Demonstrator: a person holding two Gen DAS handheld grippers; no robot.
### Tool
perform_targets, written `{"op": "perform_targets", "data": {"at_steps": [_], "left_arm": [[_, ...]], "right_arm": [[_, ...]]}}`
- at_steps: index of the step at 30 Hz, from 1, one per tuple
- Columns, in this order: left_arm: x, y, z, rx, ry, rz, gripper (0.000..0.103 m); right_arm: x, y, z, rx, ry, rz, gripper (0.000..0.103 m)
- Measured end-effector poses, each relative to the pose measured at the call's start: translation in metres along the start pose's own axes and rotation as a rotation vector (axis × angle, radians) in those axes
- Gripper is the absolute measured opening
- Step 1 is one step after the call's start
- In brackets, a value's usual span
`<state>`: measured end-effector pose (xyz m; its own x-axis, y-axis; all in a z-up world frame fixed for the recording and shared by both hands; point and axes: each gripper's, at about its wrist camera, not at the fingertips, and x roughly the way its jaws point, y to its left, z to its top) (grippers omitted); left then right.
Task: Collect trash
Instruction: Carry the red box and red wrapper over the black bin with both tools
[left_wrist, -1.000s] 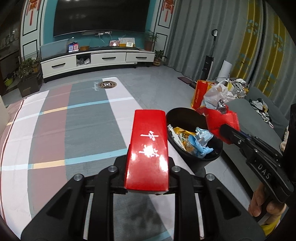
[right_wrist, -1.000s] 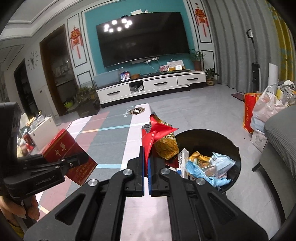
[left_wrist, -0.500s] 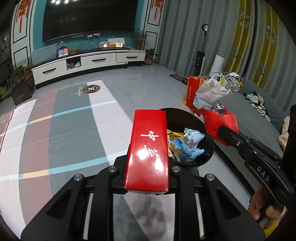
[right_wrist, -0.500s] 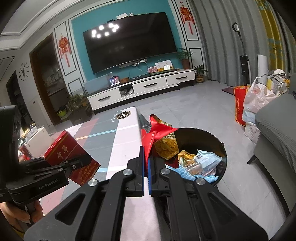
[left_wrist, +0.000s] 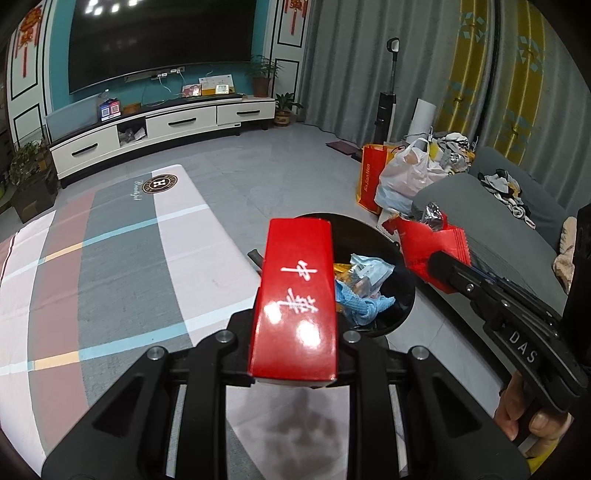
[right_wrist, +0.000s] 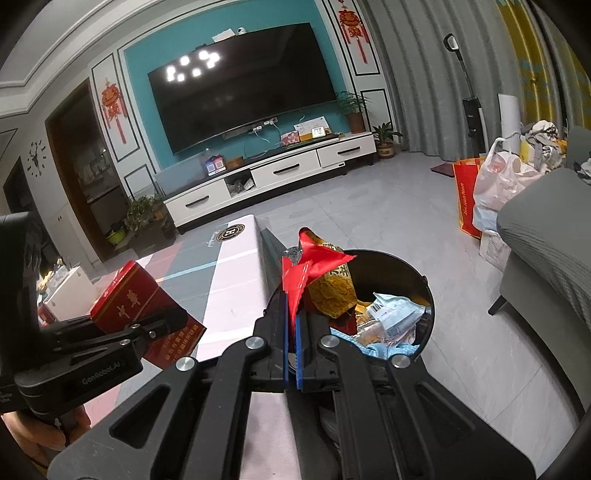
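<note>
My left gripper (left_wrist: 293, 325) is shut on a red box (left_wrist: 297, 291) with white characters, held above the table's right edge next to the black trash bin (left_wrist: 402, 273). The same red box (right_wrist: 136, 299) and left gripper (right_wrist: 162, 326) show at the left of the right wrist view. My right gripper (right_wrist: 293, 314) is shut on a red and gold snack wrapper (right_wrist: 317, 269), which hangs over the bin's near-left rim (right_wrist: 413, 266). The wrapper (left_wrist: 428, 240) also shows at the bin's right side in the left wrist view. Crumpled blue and yellow trash (right_wrist: 391, 314) fills the bin.
A striped cloth-covered table (left_wrist: 122, 258) lies left of the bin. A grey sofa (right_wrist: 550, 236) stands right of it, with a red bag (left_wrist: 371, 177) and white plastic bags (left_wrist: 410, 177) behind. A white TV cabinet (left_wrist: 166, 129) lines the far wall.
Both grippers have shifted rightward toward the bin with their loads. The bin now sits closer and more beneath the red box and the wrapper.
</note>
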<state>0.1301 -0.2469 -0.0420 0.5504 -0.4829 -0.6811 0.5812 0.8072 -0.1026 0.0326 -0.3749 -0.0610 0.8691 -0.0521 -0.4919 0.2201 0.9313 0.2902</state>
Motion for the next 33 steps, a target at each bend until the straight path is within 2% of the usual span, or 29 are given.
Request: {"op": "perform_targets", "data": {"at_steps": [19, 27, 33], "left_arm": [[0.025, -0.012, 0.001, 0.024, 0.021, -0.024, 0.024], [0.039, -0.02, 0.005, 0.041, 0.028, -0.037, 0.024], [0.055, -0.026, 0.011, 0.052, 0.044, -0.054, 0.024]], "right_arm": [[0.004, -0.015, 0.002, 0.049, 0.018, -0.031, 0.004], [0.018, -0.026, 0.0, 0.085, 0.075, -0.057, 0.004], [0.028, -0.035, 0.001, 0.102, 0.087, -0.062, 0.004]]}}
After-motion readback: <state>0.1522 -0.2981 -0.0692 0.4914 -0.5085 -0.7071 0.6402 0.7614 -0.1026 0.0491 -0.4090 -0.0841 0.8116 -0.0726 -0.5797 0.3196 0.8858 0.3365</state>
